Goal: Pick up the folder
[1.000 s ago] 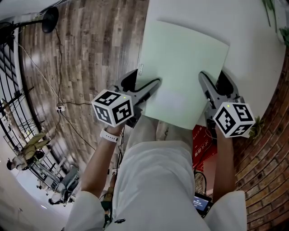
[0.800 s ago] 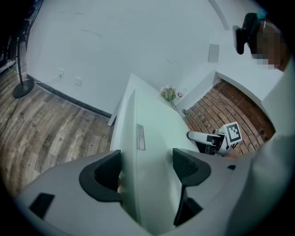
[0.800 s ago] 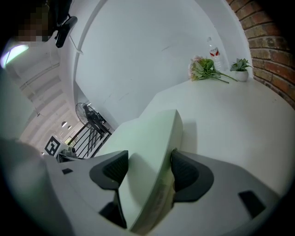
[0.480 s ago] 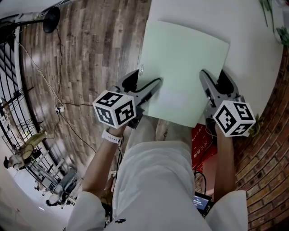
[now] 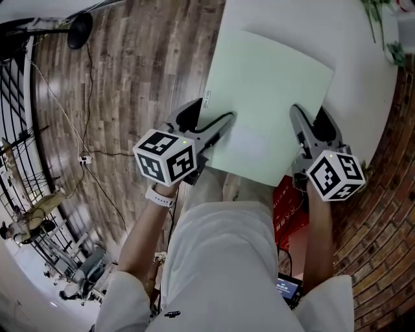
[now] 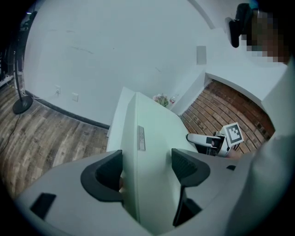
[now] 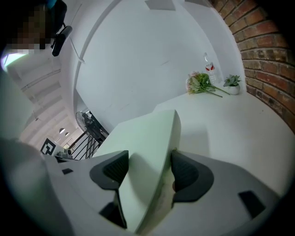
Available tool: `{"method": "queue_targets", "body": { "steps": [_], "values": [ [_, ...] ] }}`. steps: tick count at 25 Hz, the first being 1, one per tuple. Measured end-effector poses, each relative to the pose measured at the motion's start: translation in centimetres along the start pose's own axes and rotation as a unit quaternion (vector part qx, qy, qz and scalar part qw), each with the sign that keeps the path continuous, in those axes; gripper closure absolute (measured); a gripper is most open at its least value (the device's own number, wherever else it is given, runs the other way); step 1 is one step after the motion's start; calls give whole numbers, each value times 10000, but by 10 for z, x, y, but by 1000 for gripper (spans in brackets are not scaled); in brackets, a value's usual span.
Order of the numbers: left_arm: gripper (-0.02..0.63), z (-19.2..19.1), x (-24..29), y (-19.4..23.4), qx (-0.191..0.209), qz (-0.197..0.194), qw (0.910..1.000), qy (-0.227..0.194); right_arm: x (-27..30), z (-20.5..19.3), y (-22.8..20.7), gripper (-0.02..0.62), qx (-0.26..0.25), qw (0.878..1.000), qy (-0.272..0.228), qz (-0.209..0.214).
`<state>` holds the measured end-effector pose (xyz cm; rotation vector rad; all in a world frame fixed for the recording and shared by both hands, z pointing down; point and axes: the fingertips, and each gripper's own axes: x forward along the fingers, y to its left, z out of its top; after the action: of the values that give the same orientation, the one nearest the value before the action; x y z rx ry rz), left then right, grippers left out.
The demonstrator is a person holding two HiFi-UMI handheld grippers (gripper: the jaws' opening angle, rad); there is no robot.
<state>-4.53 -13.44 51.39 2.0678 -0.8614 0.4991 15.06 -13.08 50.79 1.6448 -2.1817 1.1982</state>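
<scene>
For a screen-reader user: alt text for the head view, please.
Seen from above, a person holds a pale green rectangular folder by its near corners with two grey grippers over a white table. The left gripper has just been closing its jaws on the folder's left edge; the right gripper clamps its right edge.

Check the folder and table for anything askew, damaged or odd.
Nothing stands out. The pale green folder looks flat and uncreased over the white table. The left gripper, whose jaws have just been closing on it, and the right gripper clamp its near end.
</scene>
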Motion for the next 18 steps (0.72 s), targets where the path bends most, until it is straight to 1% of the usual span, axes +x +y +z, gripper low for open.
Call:
{"method": "queue_targets", "body": {
  "steps": [7,13,18],
  "values": [
    [262,8,-16,-11,109,-8,9998,-185,-14,11,12,304,-106,9997,-216,37],
    [262,20,-35,-15,127,-19,9991,-396,-22,25,32,304,-253,9988,-400,110],
    [264,29,-52,-31,172,-68,9980,-612,-41,42,46,304,-431,9970,-625,139]
  ]
}}
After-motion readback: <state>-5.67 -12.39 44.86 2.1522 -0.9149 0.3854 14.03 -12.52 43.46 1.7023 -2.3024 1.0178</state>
